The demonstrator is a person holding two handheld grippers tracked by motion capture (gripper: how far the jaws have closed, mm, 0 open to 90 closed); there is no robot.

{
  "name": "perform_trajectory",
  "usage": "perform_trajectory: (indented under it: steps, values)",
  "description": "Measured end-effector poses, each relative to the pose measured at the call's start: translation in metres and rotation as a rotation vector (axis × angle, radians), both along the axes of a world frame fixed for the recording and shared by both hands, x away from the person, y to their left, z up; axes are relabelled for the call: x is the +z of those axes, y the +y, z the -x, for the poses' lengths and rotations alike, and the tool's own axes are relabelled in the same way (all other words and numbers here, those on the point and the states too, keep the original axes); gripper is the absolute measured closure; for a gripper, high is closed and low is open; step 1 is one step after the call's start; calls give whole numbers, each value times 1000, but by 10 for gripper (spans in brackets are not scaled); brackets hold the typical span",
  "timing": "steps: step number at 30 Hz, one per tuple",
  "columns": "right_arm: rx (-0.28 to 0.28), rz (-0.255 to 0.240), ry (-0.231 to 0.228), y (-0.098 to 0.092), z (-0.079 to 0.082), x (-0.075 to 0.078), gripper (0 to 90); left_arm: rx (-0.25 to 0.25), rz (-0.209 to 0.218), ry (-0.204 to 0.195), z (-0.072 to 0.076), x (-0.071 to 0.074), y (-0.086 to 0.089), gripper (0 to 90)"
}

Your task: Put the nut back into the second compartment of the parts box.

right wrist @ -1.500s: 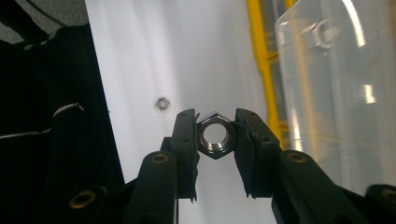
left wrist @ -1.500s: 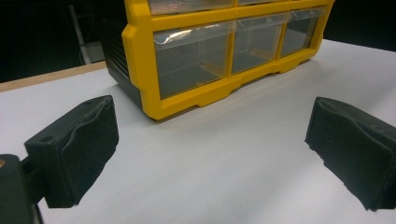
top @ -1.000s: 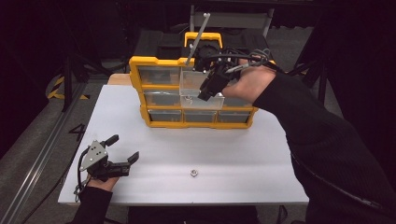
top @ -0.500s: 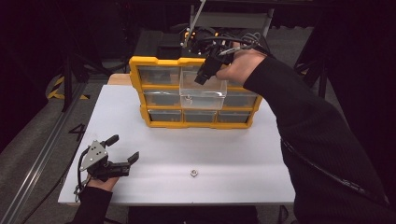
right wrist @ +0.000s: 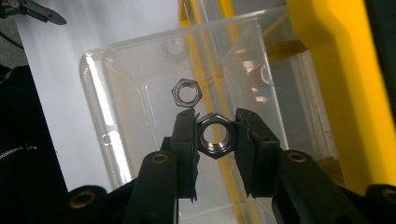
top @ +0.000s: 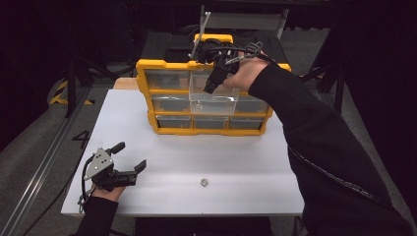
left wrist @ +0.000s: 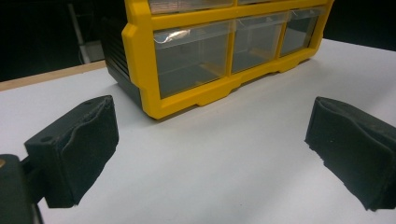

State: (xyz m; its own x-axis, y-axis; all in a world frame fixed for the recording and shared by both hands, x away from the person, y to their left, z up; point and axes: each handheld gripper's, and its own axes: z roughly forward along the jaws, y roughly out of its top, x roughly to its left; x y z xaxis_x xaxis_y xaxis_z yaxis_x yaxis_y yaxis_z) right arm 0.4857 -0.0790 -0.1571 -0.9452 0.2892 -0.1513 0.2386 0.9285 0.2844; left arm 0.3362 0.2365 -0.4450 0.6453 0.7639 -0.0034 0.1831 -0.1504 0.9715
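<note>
Above the pulled-out clear drawer point(top: 212, 101) of the yellow organizer point(top: 147, 98), the right gripper point(right wrist: 215, 135) has risen and tilted downward, fingers clamped on a hex nut point(right wrist: 215, 134); release appears imminent. Left gripper point(top: 129, 158) stays idle, fingers apart.

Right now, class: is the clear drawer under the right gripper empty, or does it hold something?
Not empty. The clear drawer, pulled out of the yellow cabinet, holds one loose nut; the right gripper grips a second nut above it.
</note>
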Motion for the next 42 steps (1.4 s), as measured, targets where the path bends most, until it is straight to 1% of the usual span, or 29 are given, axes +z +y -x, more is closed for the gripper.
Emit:
perform_trajectory:
  steps: [8,12,14,18,23,26,29,33,38,40,42]
  values:
    - [-1,3,32,0,-8,-9,696,0,1,0,0,0,0,33]
    - [-2,13,41,1,-10,-14,695,0,1,0,0,0,0,33]
    - [2,17,51,1,-11,-16,695,-1,-1,-2,0,0,0,33]
    - [3,18,56,3,-13,-19,695,-1,-4,-3,0,0,0,33]
    - [15,24,74,6,-16,-25,695,2,2,-5,0,0,0,33]
    - [18,20,74,7,-16,-26,695,2,5,-4,0,0,0,33]
    - [28,37,70,9,-15,-26,695,1,6,-6,0,0,0,33]
    - [29,38,67,10,-15,-26,694,1,5,-6,0,0,0,33]
    - [37,29,46,9,-13,-25,673,0,3,-2,0,0,1,33]
    - [38,16,46,8,-13,-25,660,1,0,-4,0,0,1,33]
    - [40,15,46,8,-12,-25,658,2,1,-2,0,0,1,33]
